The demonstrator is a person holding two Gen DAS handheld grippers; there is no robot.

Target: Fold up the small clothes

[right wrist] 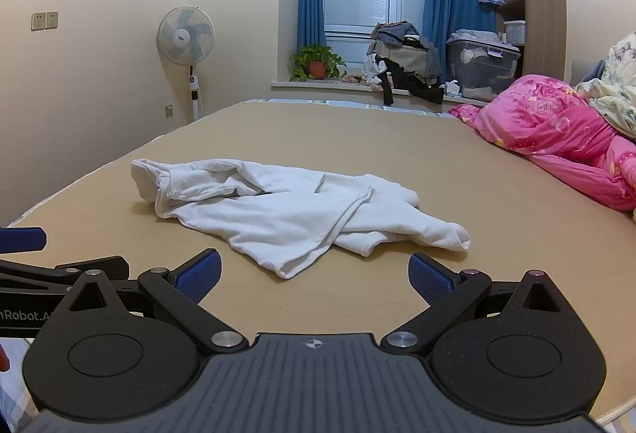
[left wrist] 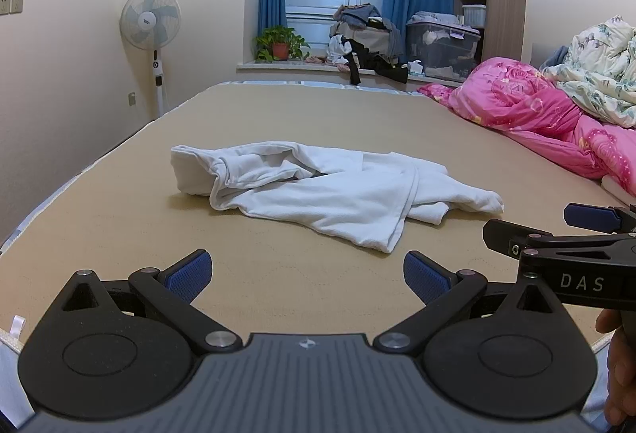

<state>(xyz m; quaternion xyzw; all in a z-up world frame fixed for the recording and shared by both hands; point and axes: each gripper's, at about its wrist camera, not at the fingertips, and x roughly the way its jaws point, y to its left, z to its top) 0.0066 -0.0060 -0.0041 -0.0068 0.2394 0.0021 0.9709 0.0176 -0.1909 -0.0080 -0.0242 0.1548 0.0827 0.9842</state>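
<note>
A crumpled white garment lies in a loose heap on the tan bed surface; it also shows in the right wrist view. My left gripper is open and empty, hovering just short of the garment's near edge. My right gripper is open and empty, also just short of the near corner of the cloth. The right gripper shows from the side at the right edge of the left wrist view. Neither gripper touches the cloth.
A pink quilt and a floral quilt are piled at the bed's right. A standing fan is by the left wall. A clothes pile, a plant and a storage bin sit on the window ledge.
</note>
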